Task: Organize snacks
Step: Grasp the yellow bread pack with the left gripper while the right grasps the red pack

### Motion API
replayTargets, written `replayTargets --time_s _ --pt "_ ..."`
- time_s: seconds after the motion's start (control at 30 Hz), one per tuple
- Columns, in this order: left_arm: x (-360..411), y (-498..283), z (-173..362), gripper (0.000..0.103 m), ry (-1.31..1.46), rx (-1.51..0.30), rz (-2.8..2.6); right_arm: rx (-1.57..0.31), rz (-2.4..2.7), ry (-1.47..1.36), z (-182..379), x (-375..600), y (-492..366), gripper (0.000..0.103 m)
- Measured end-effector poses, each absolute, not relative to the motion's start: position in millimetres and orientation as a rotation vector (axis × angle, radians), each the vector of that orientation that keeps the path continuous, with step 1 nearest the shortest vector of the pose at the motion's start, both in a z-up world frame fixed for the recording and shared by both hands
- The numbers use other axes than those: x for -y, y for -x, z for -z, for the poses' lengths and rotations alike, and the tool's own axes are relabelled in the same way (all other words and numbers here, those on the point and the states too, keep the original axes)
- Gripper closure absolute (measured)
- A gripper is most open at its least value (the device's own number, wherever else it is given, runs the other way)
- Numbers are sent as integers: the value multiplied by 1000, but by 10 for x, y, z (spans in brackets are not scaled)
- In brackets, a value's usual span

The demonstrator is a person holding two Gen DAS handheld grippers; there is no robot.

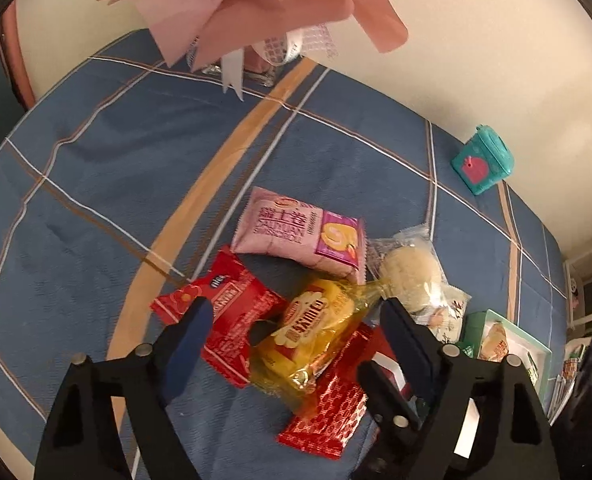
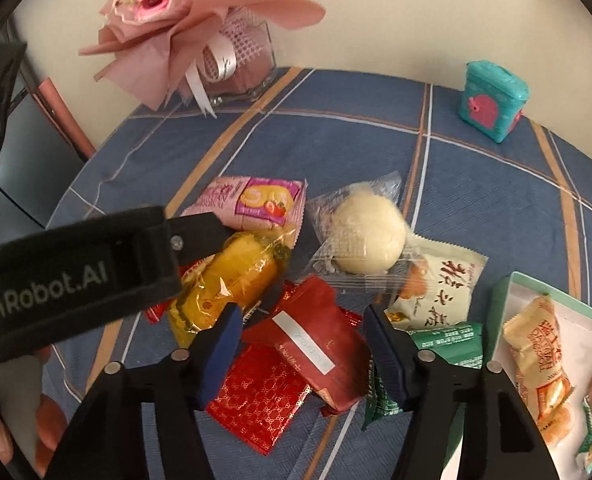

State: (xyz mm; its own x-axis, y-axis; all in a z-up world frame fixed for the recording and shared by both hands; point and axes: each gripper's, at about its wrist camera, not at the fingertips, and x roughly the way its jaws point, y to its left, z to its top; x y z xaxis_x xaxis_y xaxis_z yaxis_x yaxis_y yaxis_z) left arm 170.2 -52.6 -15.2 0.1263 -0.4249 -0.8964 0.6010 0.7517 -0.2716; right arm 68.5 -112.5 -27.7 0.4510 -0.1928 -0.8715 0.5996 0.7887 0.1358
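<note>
- Snacks lie in a loose heap on the blue plaid table [image 1: 96, 208], near its right part, with a white tray [image 2: 500, 292] edged in green just to their right.
- Yellow packet [image 1: 316, 336] runs lengthwise from lower left to upper right in the left wrist view, its twisted clear end toward the round pastry [image 1: 410, 276]; it rests on top of two red packets.
- Dark red packet [image 2: 312, 344] lies slantwise, upper left to lower right, a white label strip along its long side, overlapping a glossy patterned red packet [image 2: 256, 404].
- Left gripper [image 1: 296, 320] has its fingers spread on either side of the yellow packet; the right-hand pad is at the wrapper's edge, but I cannot tell whether it presses.
- Right gripper [image 2: 302, 344] has its fingers [image 2: 220, 356] partly spread astride the dark red packet, close to both edges; contact is not clear.
- Pink swiss roll packet [image 1: 300, 232] lies behind the heap, and a pale green packet [image 2: 436, 292] beside the pastry.
</note>
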Motion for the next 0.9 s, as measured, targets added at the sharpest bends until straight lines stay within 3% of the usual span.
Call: replayTargets --time_s 0.1,0.23,0.33,0.6,0.67,0.9 --pt "559 -1689 214 29 -157 -1266 778 -1004 513 -484 348 1168 -671 39" --pt "588 -1650 225 31 -170 -1260 793 -1007 490 -538 428 1221 -636 41" --pt "615 -1626 250 38 -159 -1285 825 -1014 475 -549 443 1221 -640 41" --pt "652 -1609 459 39 -178 -1355 801 -1021 404 -586 453 1209 -568 40" --pt "642 -1617 516 48 -176 -1369 786 -1022 387 -586 452 1199 -548 39" --pt "593 -1610 575 55 -148 -1385 775 -1019 319 -610 472 1223 -449 35"
